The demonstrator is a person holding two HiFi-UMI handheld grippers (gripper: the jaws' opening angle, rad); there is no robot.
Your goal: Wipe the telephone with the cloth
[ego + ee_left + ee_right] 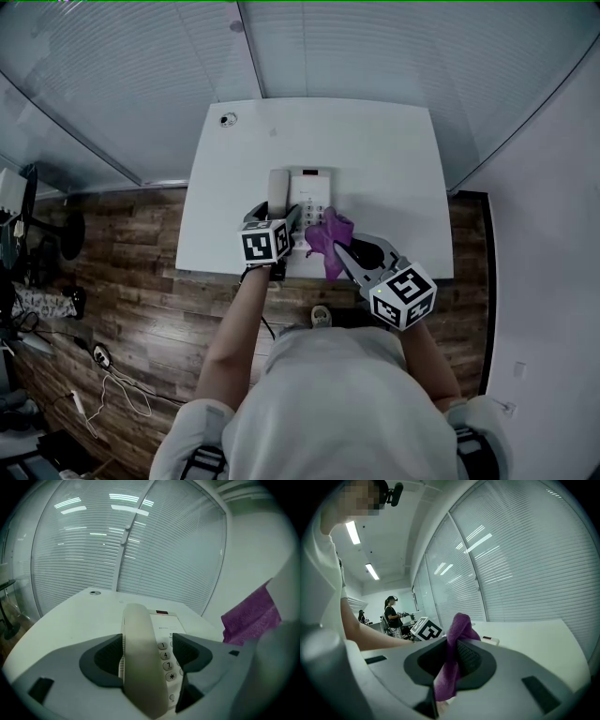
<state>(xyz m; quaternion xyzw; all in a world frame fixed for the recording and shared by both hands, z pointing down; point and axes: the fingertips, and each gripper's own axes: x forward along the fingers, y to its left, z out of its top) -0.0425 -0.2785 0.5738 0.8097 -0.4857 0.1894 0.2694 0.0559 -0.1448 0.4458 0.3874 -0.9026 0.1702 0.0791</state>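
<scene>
One telephone [312, 190] sits near the front edge of a white table [375, 141], its handset [278, 192] lying in the cradle along the phone's left side. From the head view, the near end of the phone is hidden under the two grippers and the cloth [328, 234], so only the far half and a few keys show. In the left gripper view the handset covers most of the keypad; a single column of keys shows beside it, and the small print on the body is too fine to read.

The left gripper [284, 223] has its jaws spread wide on either side of the handset, with a gap on the keypad side, so it is not squeezing it. The right gripper [343, 251] is clamped on the purple cloth, which bunches above the pads and hangs over the phone's right side. Its lower end drops out of sight below the jaws in the right gripper view, and the left gripper view cuts it off at the frame's right.

A small round fitting [228, 119] sits at the table's far left corner; what it is cannot be made out. Glass walls with blinds [141, 75] stand behind the table, over a wood-plank floor [141, 300] with loose cables [112, 375]. Other people [391, 611] stand far off in the right gripper view.
</scene>
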